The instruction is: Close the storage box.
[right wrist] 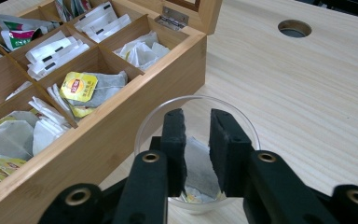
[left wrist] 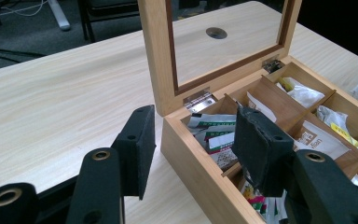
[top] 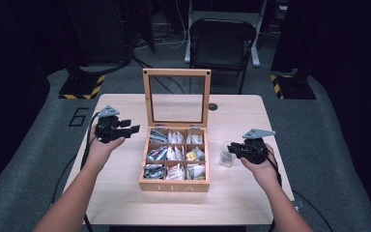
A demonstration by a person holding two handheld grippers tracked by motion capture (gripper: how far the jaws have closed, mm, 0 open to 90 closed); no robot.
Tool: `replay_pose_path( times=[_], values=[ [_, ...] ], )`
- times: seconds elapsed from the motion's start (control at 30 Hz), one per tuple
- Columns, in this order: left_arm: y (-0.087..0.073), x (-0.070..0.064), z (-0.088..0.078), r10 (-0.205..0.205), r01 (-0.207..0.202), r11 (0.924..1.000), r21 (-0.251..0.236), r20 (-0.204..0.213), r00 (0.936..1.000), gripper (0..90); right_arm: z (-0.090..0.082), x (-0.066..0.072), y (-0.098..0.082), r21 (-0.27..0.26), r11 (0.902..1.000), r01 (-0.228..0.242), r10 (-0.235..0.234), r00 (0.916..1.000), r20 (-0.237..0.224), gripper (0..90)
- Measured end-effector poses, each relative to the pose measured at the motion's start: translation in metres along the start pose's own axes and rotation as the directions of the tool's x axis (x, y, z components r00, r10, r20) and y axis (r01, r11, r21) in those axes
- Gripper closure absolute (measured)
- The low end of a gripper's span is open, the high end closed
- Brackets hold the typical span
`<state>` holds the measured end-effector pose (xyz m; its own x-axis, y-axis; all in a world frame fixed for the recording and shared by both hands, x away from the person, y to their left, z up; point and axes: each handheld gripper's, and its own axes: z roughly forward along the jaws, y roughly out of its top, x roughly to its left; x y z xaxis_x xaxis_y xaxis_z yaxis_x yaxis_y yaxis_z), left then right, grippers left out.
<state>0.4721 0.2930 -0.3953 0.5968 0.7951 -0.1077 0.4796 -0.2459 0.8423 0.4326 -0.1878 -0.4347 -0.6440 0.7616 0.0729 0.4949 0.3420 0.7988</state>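
The left gripper (top: 134, 128) is spread wide beside the tea box's (top: 174, 186) back left corner. The right gripper (right wrist: 197, 140), jaws narrowly parted and gripping nothing, hovers over a clear cup (right wrist: 242, 126) holding a tea bag (right wrist: 200, 170), just right of the box on the table (top: 241, 121).

Wooden tea box (top: 174, 185), glass lid upright, nine compartments of tea packets, centred on pale table (top: 125, 198). Clear cup (top: 227, 154) just right of box. Left gripper (top: 134, 129) left of box; right gripper (top: 233, 148) at cup.

tea box (top: 174, 186) mid-table, cup (top: 227, 155) just right
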Motion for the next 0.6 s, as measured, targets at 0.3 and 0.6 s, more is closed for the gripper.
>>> replay_pose_path(
  times=[0.3, 0.6],
  values=[
    [-0.001, 0.001, -0.001, -0.006, 0.006, 1.0000, 0.000, -0.006, 1.0000, 46.5, 0.000, 0.006, 0.011, -0.001, 1.0000, 0.004, -0.004, 0.9994, -0.034, 55.3],
    [0.000, 0.001, 0.001, 0.001, -0.001, 0.9999, 0.014, -0.005, 1.0000, 42.8, 0.002, 0.013, 0.028, 0.010, 0.9999, 0.004, -0.004, 0.9978, -0.067, 38.7]
  ],
)
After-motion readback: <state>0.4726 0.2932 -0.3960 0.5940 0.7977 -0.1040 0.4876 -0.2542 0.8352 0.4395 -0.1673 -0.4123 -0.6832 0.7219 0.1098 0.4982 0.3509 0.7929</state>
